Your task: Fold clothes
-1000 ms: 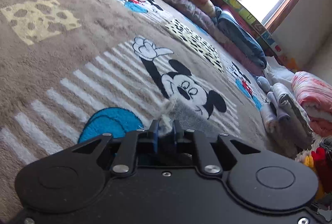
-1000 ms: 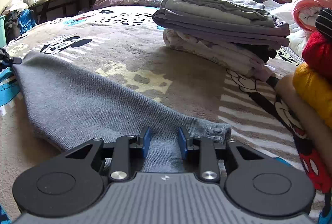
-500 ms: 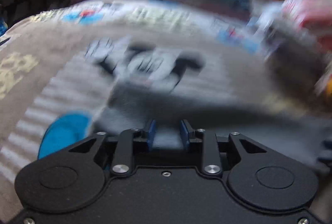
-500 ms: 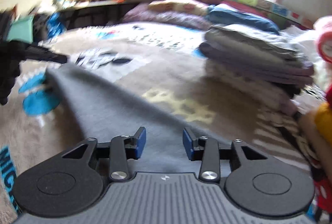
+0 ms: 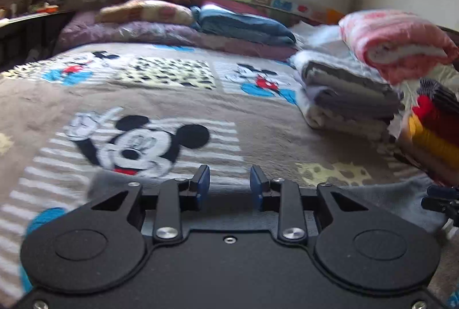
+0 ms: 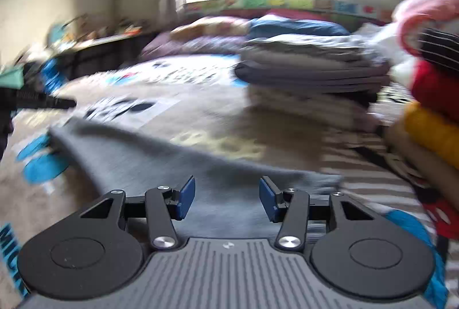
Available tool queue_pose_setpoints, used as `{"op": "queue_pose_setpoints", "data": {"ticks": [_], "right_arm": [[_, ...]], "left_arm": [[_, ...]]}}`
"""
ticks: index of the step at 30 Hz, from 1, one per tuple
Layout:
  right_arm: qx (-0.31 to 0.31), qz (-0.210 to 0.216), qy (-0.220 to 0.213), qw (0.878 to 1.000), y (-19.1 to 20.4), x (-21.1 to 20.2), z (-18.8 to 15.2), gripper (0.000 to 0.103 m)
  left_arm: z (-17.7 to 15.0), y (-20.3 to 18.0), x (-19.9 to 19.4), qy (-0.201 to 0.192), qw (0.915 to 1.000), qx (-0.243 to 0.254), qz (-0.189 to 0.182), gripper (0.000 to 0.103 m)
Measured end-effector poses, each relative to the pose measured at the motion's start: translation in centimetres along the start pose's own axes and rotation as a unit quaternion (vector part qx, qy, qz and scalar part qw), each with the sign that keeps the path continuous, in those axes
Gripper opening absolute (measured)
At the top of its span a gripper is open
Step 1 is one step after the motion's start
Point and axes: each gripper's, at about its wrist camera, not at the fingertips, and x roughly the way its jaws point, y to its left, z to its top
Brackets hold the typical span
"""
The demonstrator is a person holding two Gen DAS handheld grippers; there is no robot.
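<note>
Lying flat on the bed's cartoon-mouse blanket [image 5: 258,134], the grey garment [image 6: 137,160] stretches from far left toward the near right in the right wrist view. Left tool [image 5: 229,185] hovers low over its edge, jaws opening, blue pads clear of the cloth and nothing gripped. Pillows [image 5: 143,12] line the far end under the window. Right tool [image 6: 226,195] points slightly down over the garment's near end, jaws parted, nothing pinched. Further right sit a stack of folded clothes [image 6: 309,79], a pink blanket roll [image 5: 396,42] and red-and-yellow knitwear [image 6: 430,114].
</note>
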Motion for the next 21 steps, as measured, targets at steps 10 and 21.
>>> {"op": "queue_pose_setpoints", "data": {"ticks": [10,21], "right_arm": [[0.054,-0.011,0.026,0.998,-2.6,-0.3,-1.0,0.051],[0.346,-0.008,0.020,0.938,-8.9,-3.6,-4.8,0.063]], "left_arm": [[-1.2,3.7,-2.8,-0.005,0.9956,-0.093,0.012,0.049],[-7.5,13.2,-6.6,-0.016,0.8763,-0.481,-0.029,0.064]]}}
